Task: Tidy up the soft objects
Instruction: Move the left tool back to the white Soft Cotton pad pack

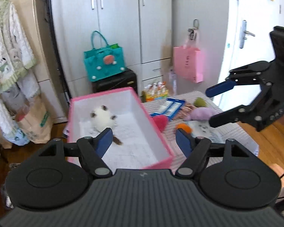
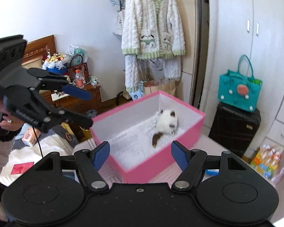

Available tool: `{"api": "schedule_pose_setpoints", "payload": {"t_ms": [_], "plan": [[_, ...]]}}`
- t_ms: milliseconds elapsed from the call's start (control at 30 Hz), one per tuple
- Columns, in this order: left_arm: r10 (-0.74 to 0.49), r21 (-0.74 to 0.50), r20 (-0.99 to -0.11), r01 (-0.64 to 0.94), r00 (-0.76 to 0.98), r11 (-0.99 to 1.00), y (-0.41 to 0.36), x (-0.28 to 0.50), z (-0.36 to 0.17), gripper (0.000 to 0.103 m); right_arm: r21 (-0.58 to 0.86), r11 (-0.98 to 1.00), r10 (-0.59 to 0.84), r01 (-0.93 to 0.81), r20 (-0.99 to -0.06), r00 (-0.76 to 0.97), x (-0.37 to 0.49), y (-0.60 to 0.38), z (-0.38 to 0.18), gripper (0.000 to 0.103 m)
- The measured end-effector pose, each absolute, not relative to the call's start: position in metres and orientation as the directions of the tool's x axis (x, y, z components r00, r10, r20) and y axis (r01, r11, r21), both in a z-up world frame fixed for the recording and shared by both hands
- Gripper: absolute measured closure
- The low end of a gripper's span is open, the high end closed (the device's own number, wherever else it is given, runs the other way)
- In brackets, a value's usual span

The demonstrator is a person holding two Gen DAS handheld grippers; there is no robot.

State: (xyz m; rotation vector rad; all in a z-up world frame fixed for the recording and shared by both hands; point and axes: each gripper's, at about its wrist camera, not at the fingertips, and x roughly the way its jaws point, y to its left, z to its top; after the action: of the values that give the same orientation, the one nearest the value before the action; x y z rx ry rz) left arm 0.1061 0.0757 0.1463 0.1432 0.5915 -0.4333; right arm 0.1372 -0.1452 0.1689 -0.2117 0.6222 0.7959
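A teal felt handbag [image 1: 103, 64] sits on a dark suitcase [image 1: 115, 82] before grey wardrobe doors [image 1: 119, 19]. A pink paper bag [image 1: 188, 64] hangs from a hook. A fluffy white cardigan [image 2: 153, 24] hangs on a hanger beside the wardrobe.

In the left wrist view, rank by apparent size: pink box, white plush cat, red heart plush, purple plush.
1. pink box
2. white plush cat
3. purple plush
4. red heart plush, partly hidden by the box wall, so its rank against the purple plush is unsure.
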Motion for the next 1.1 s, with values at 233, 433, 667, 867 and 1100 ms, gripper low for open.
{"api": "schedule_pose_setpoints", "payload": {"t_ms": [233,433,667,867,1100], "plan": [[-0.473,-0.043,-0.585,0.557,0.659,0.829,0.029,0.092,0.118,0.03,0.064,0.768,0.52,-0.637,-0.644,0.562,0.119,-0.178,0.13,0.027],[-0.556,-0.094,-0.565,0.622,0.61,0.778,0.004,0.091,0.098,0.027,0.082,0.832,0.454,-0.549,-0.67,0.588,0.111,-0.211,0.1,0.027],[-0.637,-0.265,-0.584,0.624,0.502,0.735,-0.023,0.117,0.065,0.026,0.109,0.863,0.421,-0.493,-0.696,0.582,0.116,-0.242,0.061,0.027],[-0.632,-0.29,-0.597,0.602,0.494,0.744,-0.049,0.131,0.031,0.027,0.035,0.885,0.372,-0.464,-0.651,0.662,0.131,-0.266,0.037,0.027],[-0.508,-0.179,-0.641,0.532,0.575,0.828,-0.079,0.149,-0.001,0.028,0.107,0.888,0.41,-0.447,-0.622,0.667,0.174,-0.288,0.013,0.027]]}}
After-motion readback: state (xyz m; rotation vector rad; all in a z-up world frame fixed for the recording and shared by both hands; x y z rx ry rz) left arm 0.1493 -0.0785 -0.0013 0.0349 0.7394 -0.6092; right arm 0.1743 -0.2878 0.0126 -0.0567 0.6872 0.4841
